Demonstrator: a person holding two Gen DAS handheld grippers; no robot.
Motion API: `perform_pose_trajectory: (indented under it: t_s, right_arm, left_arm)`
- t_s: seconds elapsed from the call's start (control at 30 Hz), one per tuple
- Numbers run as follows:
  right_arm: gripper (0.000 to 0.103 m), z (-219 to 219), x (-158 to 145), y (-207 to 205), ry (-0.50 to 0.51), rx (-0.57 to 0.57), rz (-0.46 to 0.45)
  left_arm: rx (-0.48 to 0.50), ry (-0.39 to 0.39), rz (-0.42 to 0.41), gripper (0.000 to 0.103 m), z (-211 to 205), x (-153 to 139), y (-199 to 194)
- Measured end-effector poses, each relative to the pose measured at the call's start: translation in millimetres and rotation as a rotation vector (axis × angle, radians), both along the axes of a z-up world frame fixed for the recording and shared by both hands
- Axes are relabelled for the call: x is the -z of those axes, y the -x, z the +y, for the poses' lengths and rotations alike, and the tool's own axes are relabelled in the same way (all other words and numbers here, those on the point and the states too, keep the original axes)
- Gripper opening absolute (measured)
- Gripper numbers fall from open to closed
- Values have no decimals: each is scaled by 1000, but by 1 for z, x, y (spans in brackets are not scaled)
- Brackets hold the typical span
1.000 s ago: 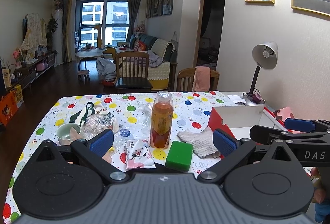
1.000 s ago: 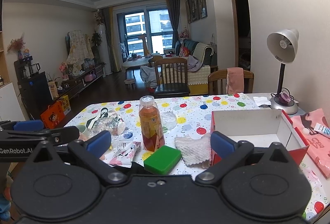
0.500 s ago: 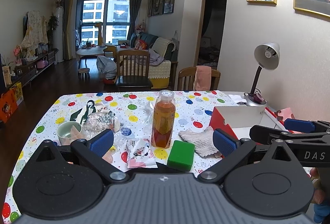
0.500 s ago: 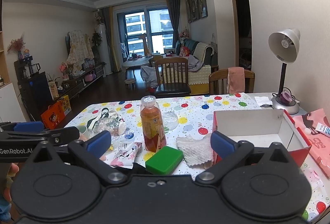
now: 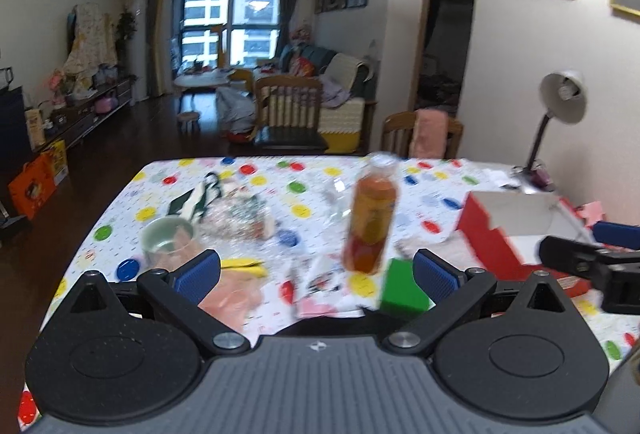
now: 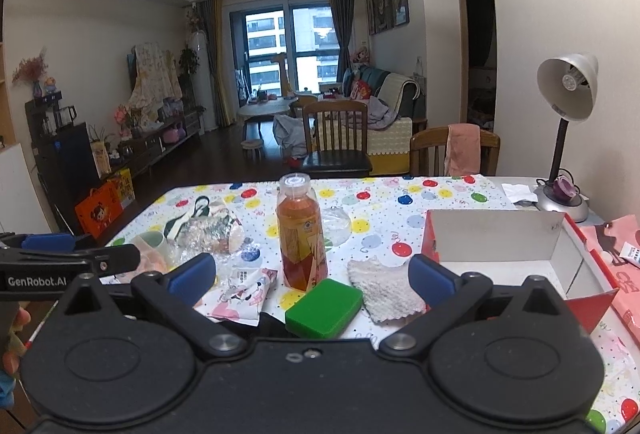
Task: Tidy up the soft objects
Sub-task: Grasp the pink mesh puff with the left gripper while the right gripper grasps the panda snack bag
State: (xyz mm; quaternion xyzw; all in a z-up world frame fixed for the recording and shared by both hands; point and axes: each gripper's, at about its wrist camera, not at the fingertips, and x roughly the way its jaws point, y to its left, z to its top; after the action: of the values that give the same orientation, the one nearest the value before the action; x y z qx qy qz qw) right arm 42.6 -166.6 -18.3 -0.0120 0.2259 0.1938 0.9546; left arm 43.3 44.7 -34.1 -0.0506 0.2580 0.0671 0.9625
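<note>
A green sponge (image 6: 324,308) lies near the table's front edge, with a white cloth (image 6: 384,286) to its right and a pink snack packet (image 6: 244,294) to its left. The sponge also shows in the left wrist view (image 5: 402,288), blurred. My left gripper (image 5: 316,274) is open and empty, over the front left of the table near a pink soft thing (image 5: 230,300). My right gripper (image 6: 312,276) is open and empty, just in front of the sponge and cloth. An open red and white box (image 6: 516,254) stands right of the cloth.
An orange drink bottle (image 6: 300,234) stands behind the sponge. A green cup (image 5: 168,240), crumpled plastic wrap (image 6: 212,230) and a green-white pouch (image 5: 198,196) lie at left. A desk lamp (image 6: 564,130) stands at the far right. Pink packaging (image 6: 616,254) lies right of the box. Chairs stand behind the table.
The left gripper has swung to the left, so the bottle and sponge now sit right of centre in its blurred view. The right gripper has barely moved.
</note>
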Motion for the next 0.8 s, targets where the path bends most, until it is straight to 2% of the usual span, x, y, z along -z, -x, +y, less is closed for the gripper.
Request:
perform_pose_trajectory:
  t_s: [0.17,0.33,0.57,0.8]
  right_arm:
    - [102,24,15,-14,49,-37,21]
    - [102,46,37,-32,99,-59,71]
    - [100,80,55,-67,133,-116,109]
    - [99,122,78,-106,164,-185,186]
  left_arm:
    - [-34,3,44,103,33,22,-15]
    - [-42,80,97,103,69,44,-35]
    - [-47,-14,138,103,91,75,-65]
    - [-67,-8,224,103,116,105,-91]
